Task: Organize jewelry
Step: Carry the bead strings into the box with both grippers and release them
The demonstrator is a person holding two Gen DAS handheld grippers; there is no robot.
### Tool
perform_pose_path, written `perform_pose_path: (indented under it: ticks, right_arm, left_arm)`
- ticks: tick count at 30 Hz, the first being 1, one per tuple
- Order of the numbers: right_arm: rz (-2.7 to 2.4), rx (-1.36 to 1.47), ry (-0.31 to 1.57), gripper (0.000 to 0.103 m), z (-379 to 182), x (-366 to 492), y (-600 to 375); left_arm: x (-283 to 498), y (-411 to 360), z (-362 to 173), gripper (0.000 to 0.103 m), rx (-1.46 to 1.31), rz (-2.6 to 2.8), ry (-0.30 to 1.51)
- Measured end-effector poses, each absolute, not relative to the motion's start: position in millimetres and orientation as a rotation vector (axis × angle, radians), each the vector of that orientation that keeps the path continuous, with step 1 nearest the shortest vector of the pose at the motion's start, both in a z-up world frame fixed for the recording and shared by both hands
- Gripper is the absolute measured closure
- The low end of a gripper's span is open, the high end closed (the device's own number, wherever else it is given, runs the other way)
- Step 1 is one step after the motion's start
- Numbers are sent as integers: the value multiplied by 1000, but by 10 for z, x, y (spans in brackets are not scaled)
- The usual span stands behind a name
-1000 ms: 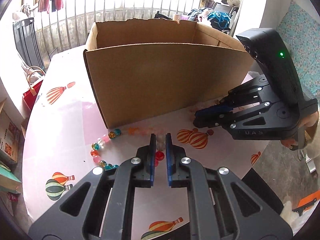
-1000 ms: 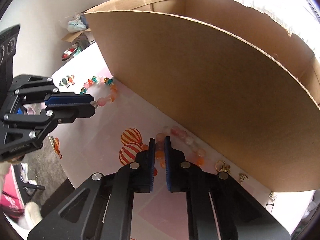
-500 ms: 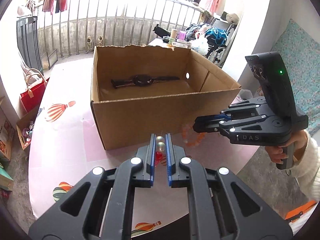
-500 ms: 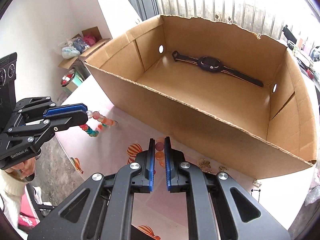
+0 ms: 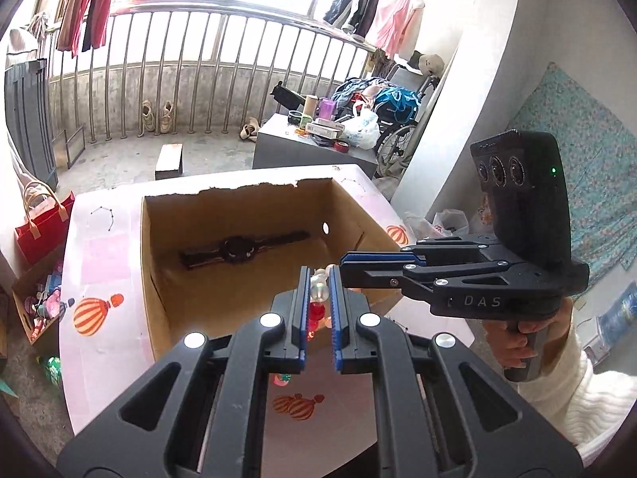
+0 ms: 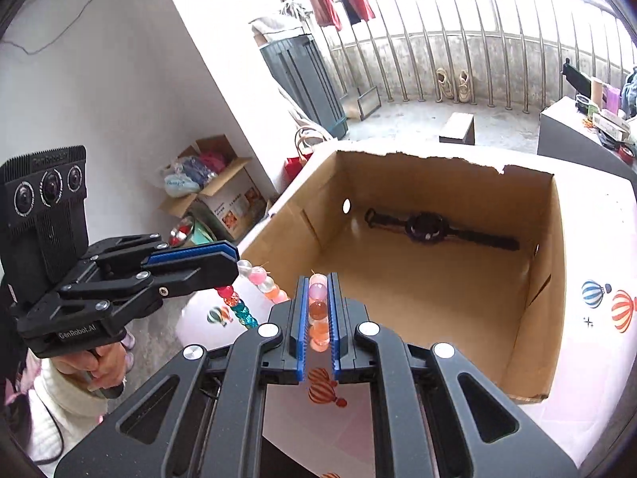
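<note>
Necklace (image 6: 260,279) strung between 2 nearly closed grippers, left (image 5: 318,302) and right (image 6: 318,310) (each pinching beads), box (image 6: 557,279) at 12 o'clock; uneven pulling might snap it.

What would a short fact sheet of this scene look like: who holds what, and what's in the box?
Left gripper: fingers shut on a multicoloured bead string
Right gripper: fingers shut on a pink-orange bead string
Height: both strings hang in the air at the box's near edge
Cardboard box: open top, on the table
In the box: a dark wristwatch, lying flat
Table: pink cloth with hot-air balloon prints
</note>
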State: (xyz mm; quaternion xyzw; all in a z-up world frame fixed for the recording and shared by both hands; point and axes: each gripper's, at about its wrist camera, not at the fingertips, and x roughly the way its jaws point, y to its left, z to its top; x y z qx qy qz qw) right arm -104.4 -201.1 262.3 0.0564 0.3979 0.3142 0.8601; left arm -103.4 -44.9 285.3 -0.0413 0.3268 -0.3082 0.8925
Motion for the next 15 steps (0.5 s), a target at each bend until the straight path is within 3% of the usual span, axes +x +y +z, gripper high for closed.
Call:
perform_pose_path:
  ticks: [6, 15]
  right_arm:
    - [579, 178, 849, 94, 2611, -612, -2140]
    - [519, 204, 931, 94, 2182, -284, -2143]
  left_arm:
    - [-447, -627, 2869, 95, -71, -583, 731]
    - [224, -746, 2235, 95, -2, -481, 913]
